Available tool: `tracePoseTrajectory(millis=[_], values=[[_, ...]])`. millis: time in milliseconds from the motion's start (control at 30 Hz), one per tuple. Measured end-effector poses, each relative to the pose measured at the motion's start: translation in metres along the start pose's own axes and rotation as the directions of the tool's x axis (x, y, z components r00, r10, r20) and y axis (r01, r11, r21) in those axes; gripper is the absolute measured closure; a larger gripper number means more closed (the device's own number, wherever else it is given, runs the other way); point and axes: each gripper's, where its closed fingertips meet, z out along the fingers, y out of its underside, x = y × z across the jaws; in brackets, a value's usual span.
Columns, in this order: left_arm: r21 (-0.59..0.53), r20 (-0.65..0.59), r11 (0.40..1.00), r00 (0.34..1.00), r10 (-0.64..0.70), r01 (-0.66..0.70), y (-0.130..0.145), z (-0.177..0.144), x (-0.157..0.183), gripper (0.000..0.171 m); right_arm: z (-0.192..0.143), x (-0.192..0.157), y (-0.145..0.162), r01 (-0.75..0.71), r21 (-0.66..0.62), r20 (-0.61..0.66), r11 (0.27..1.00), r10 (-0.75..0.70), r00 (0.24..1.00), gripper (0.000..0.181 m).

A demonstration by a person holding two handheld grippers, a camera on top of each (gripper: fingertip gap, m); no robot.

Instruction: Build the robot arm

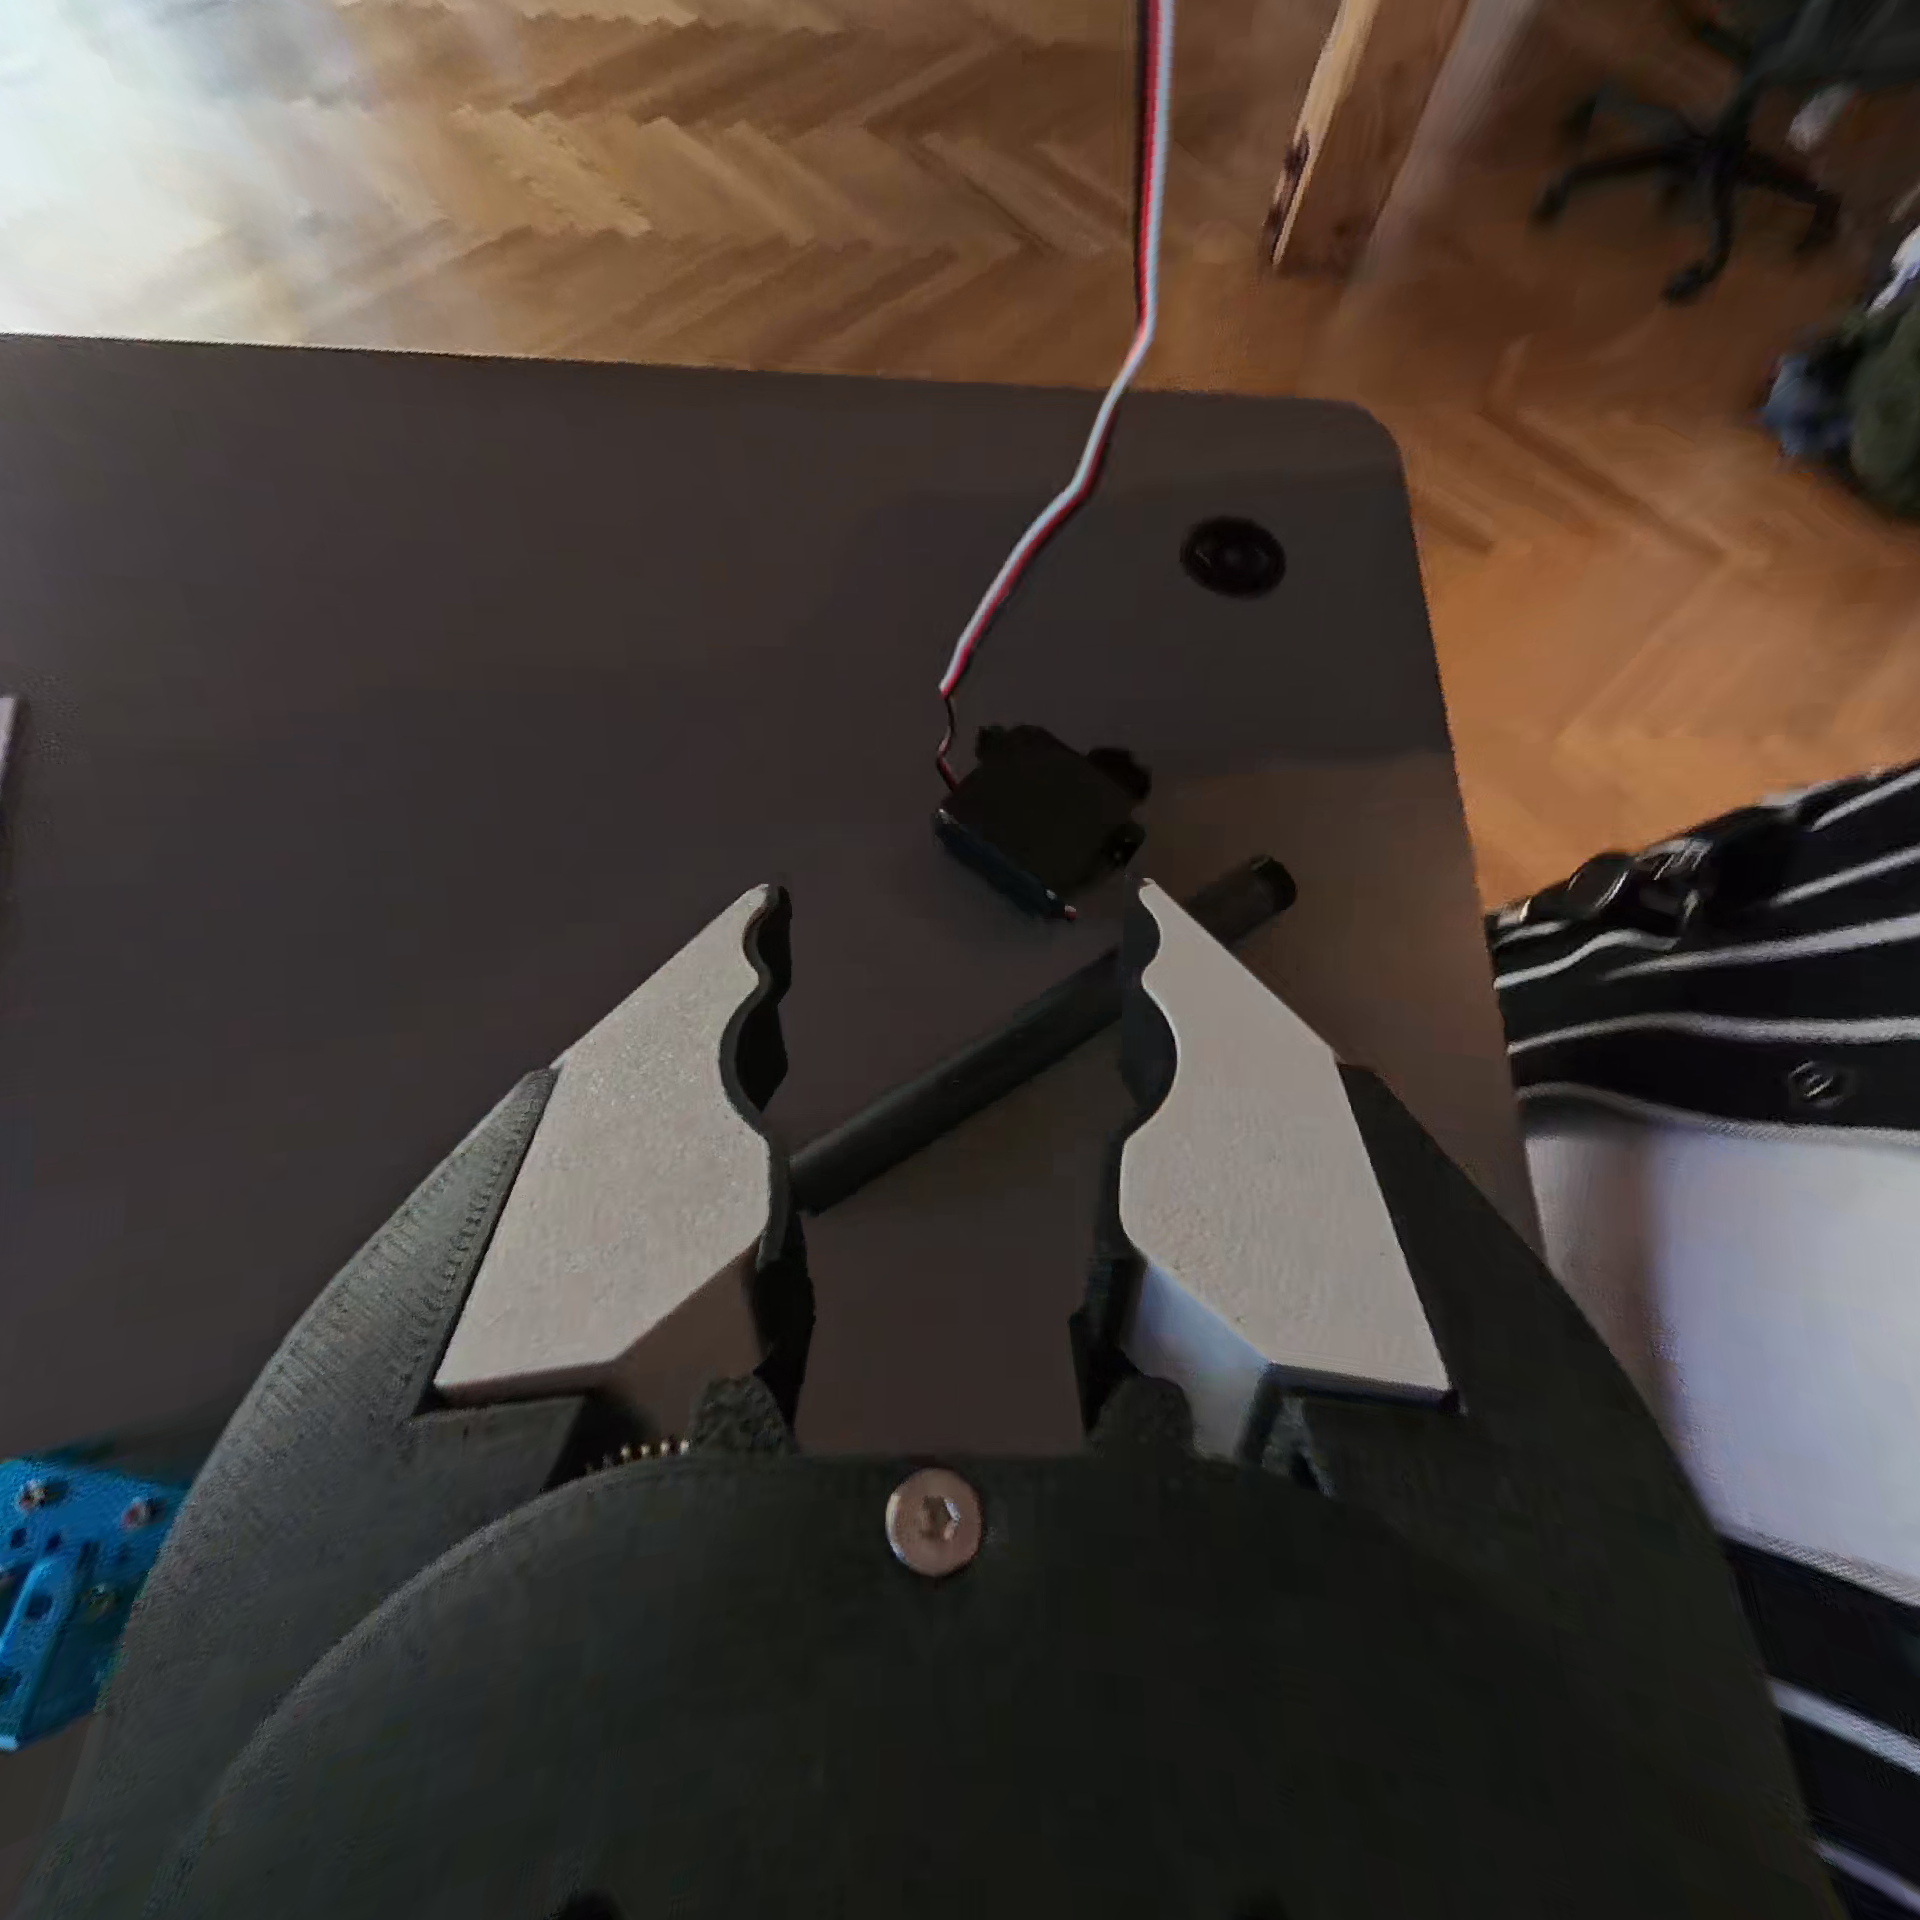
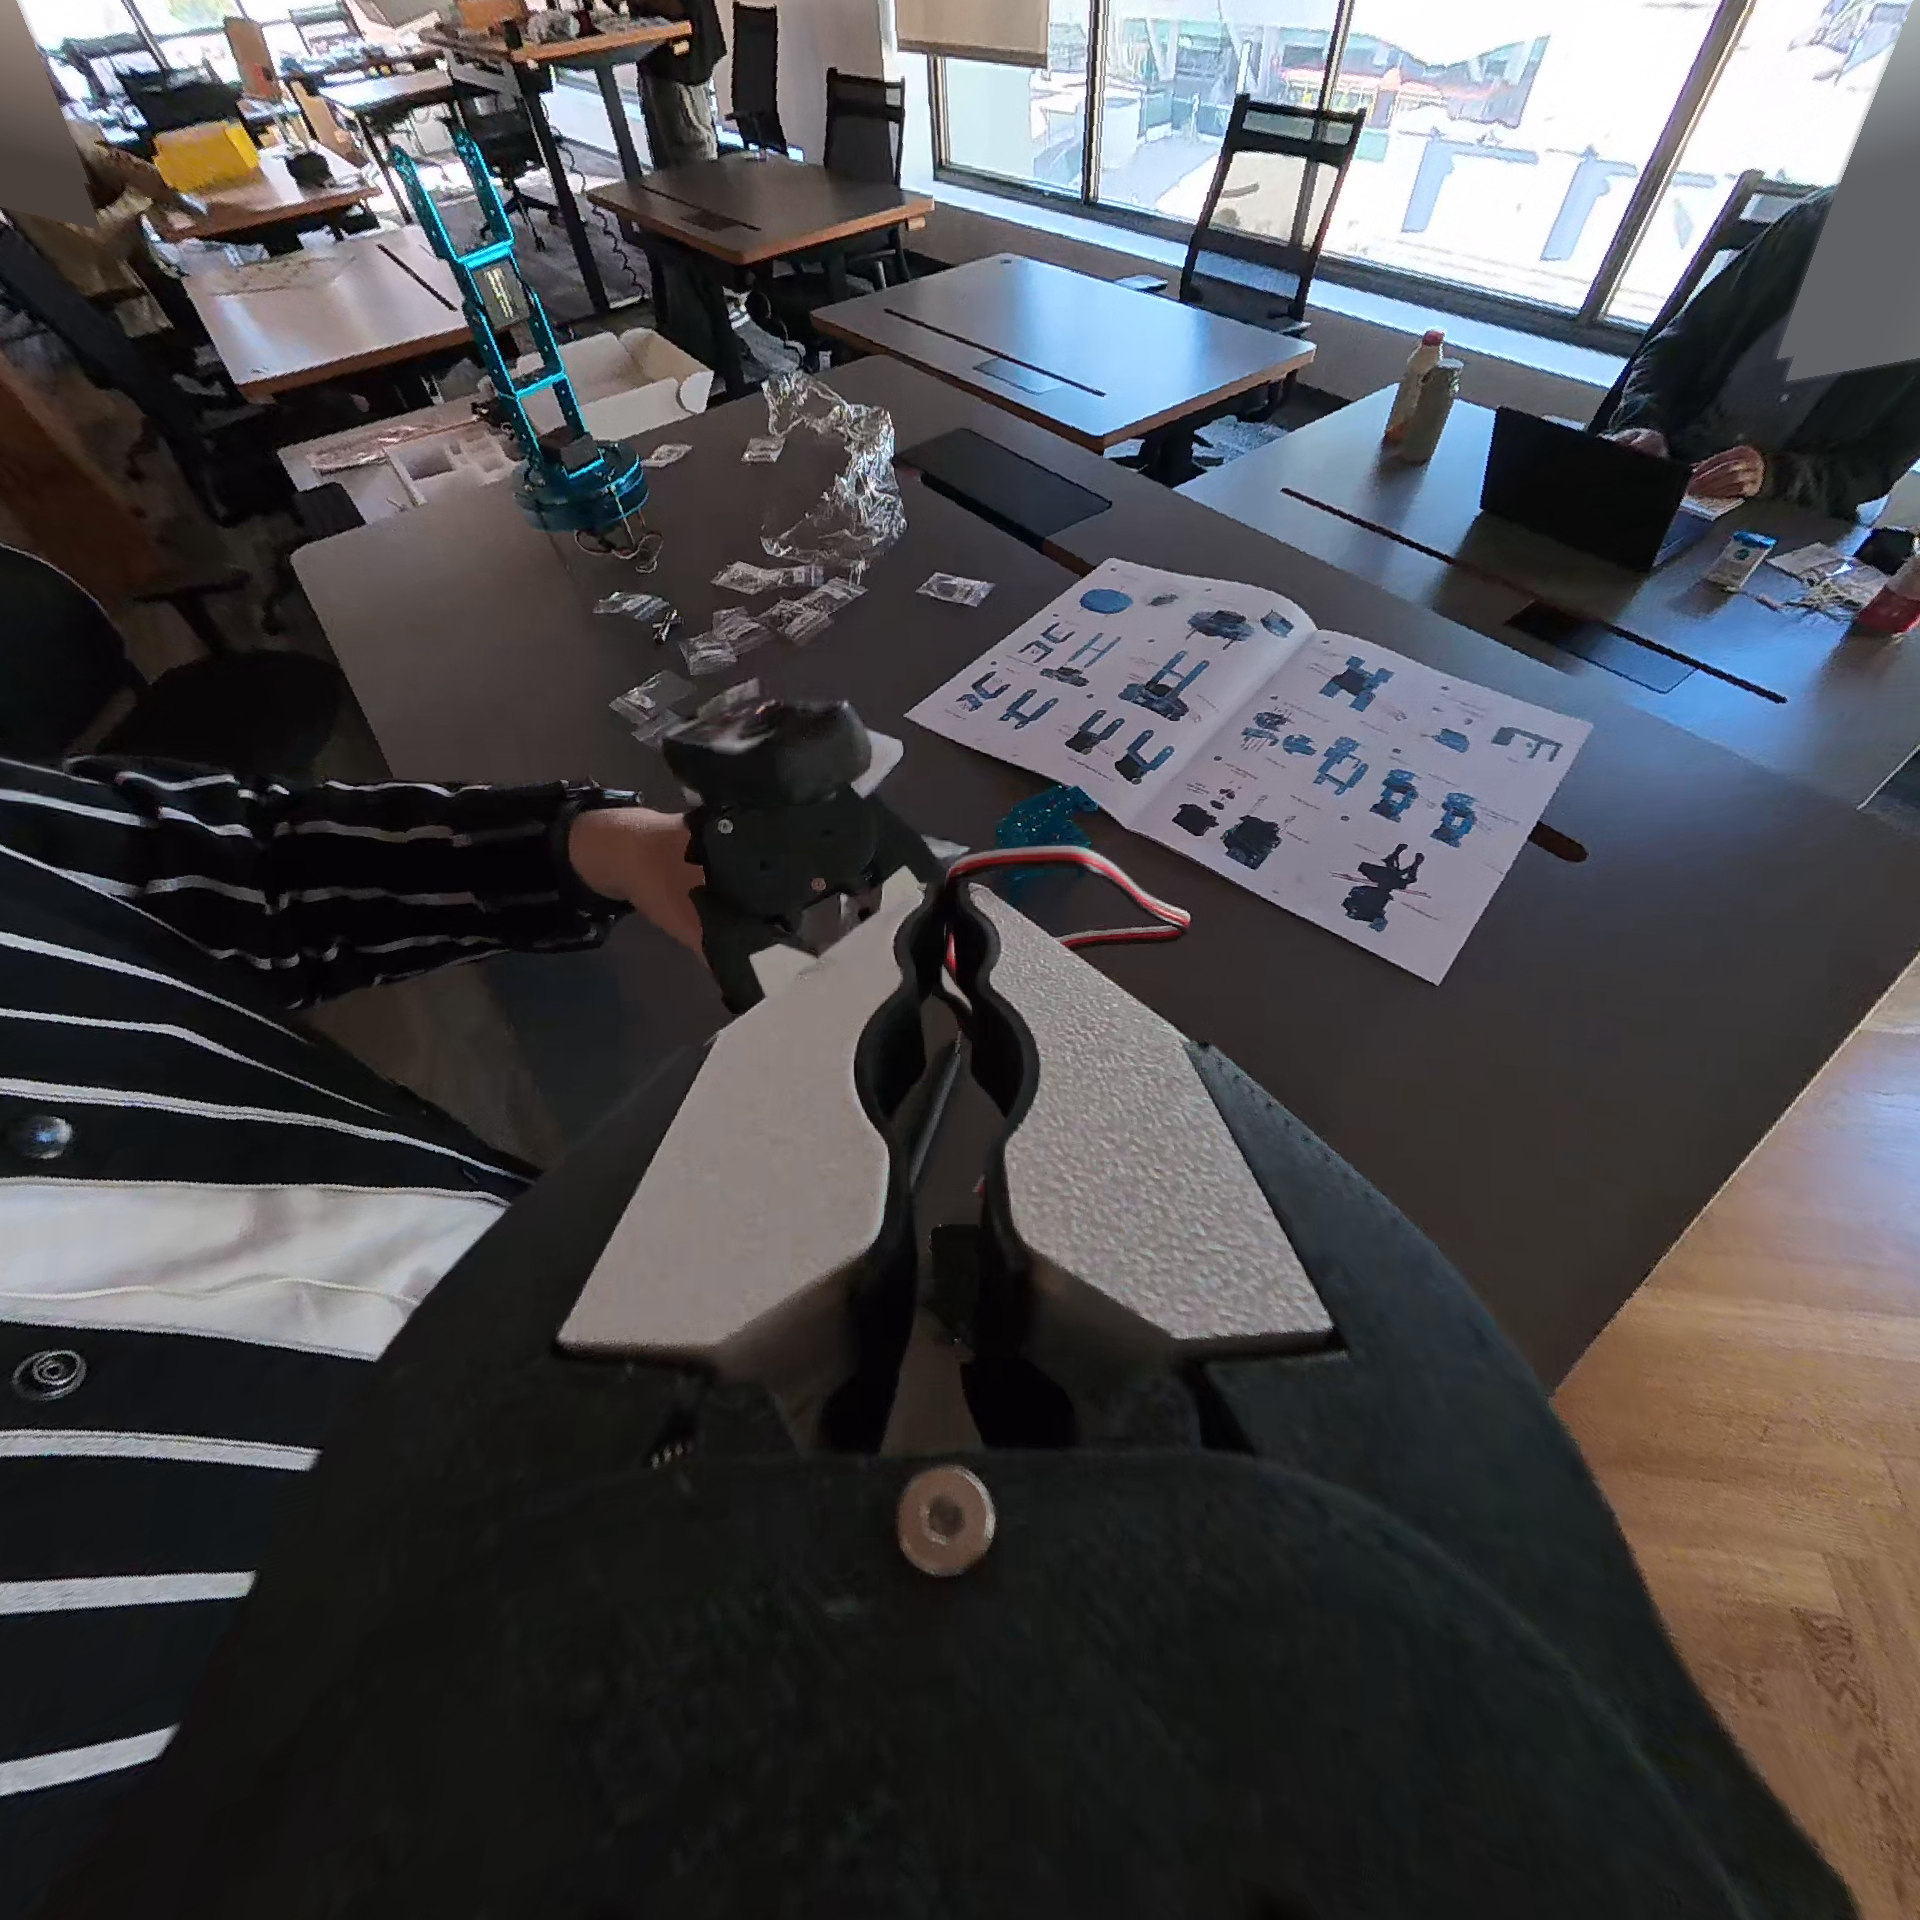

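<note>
Servo and rod ahead of the left tool (image 1: 956, 904)

On the table (image 1: 416, 727), the servo (image 1: 1039, 821) lies just beyond the tips; the rod (image 1: 966, 1081) crosses between them; the cable (image 1: 1049, 520) rises behind.
</note>
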Motion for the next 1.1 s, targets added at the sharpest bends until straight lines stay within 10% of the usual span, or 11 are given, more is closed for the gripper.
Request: tracePoseTrajectory(millis=[100,300,400,533,767,1100], values=[[-0.094,0.042,0.994,0.997,0.064,-0.060,0.010,0.018,0.008,0.105,-0.003,0.005,-0.004,0.045,-0.013,-0.021,0.999,-0.045,0.999,0.181],[-0.025,0.093,0.941,0.938,-0.333,0.337,-0.006,0.056,0.019,0.082,-0.021,0.020,-0.022,0.114,0.013,0.009,0.993,-0.114,0.993,0.181],[-0.082,0.253,0.931,0.911,-0.326,0.355,0.003,0.074,0.012,0.081,-0.030,0.024,-0.026,0.132,0.030,0.060,0.991,-0.134,0.989,0.181],[-0.160,0.351,0.911,0.884,-0.308,0.381,0.013,0.090,0.016,0.114,-0.045,0.031,-0.038,0.174,0.070,0.115,0.982,-0.181,0.977,0.181],[0.050,0.374,0.933,0.860,-0.348,0.356,-0.013,0.082,0.015,0.162,-0.066,0.064,-0.059,0.204,0.125,0.169,0.971,-0.224,0.960,0.181],[0.121,0.374,0.898,0.819,-0.436,0.423,-0.004,0.062,0.002,0.129,-0.058,0.089,-0.048,0.122,0.128,0.336,0.984,-0.158,0.928,0.181]])
